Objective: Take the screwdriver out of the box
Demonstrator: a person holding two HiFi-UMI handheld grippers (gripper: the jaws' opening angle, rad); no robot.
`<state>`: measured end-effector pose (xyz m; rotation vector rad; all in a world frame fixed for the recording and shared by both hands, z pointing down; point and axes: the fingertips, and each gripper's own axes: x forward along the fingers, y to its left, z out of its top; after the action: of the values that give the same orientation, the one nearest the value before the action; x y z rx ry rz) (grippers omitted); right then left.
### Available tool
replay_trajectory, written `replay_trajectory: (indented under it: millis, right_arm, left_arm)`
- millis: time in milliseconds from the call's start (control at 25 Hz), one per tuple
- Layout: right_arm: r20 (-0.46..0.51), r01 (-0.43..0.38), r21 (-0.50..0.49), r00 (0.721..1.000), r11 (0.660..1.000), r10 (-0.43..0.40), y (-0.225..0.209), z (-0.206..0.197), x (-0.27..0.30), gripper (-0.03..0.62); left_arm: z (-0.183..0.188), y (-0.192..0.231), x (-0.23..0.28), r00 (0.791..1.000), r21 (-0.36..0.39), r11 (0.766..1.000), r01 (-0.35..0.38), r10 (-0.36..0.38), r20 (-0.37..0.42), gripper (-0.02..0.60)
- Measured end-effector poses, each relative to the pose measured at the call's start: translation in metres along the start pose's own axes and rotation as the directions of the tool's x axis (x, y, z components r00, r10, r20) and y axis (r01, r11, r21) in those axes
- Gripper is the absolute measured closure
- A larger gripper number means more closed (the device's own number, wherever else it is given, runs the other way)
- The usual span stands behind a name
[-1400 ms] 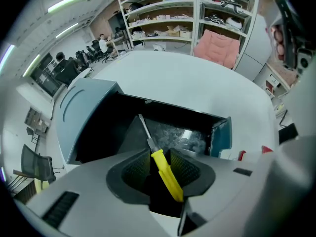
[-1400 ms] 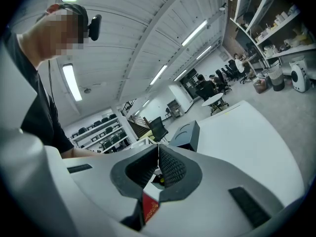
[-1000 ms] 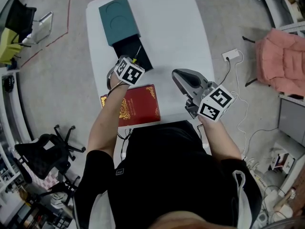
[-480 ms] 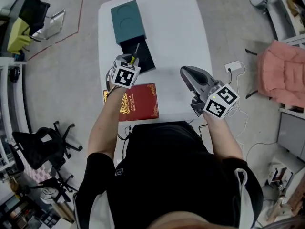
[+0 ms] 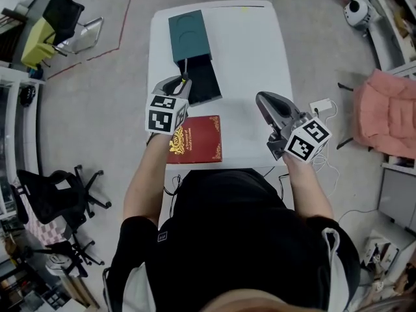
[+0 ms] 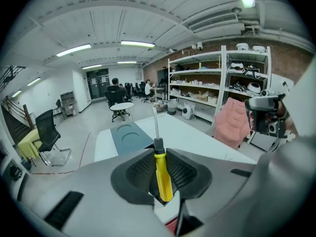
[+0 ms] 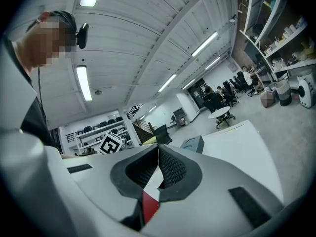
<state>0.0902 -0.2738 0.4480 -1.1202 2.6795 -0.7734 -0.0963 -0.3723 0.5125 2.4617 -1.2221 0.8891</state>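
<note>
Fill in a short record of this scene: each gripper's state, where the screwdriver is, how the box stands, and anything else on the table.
left gripper: shut on the screwdriver; its jaws have just been closing on the yellow handle
right gripper: shut, nothing between the jaws
screwdriver: held above the table, shaft pointing out ahead of the jaws
box: teal, with its black tray slid open, on the table's far left
also on table: red book, at the near edge

Black short-sleeved shirt [image 5: 240, 233]; grey left gripper [image 5: 184, 78] and right gripper [image 5: 260, 99].
</note>
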Motion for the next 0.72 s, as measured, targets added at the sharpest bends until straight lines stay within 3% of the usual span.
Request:
replay_trajectory:
  millis: [200, 360, 720]
  right_arm:
    - [0.005, -0.004, -0.043, 1.000, 0.999, 0.004, 0.029, 0.002, 0.014, 0.563]
    - [0.013, 0.001, -0.060, 1.000, 0.998, -0.001, 0.061, 0.000, 0.030, 0.563]
    - [-0.005, 0.001, -0.085, 1.000, 0.996, -0.001, 0.141, -0.030, 0.058, 0.565]
  left_arm:
    - [0.006, 0.010, -0.048, 0.995, 0.012, 1.000, -0.014, 0.012, 0.100, 0.497]
    - [0.001, 0.021, -0.093, 0.984, -0.021, 1.000, 0.002, 0.002, 0.179, 0.499]
    - [-0.035, 0.045, -0.175, 0.954, -0.083, 0.995, 0.054, -0.027, 0.299, 0.498]
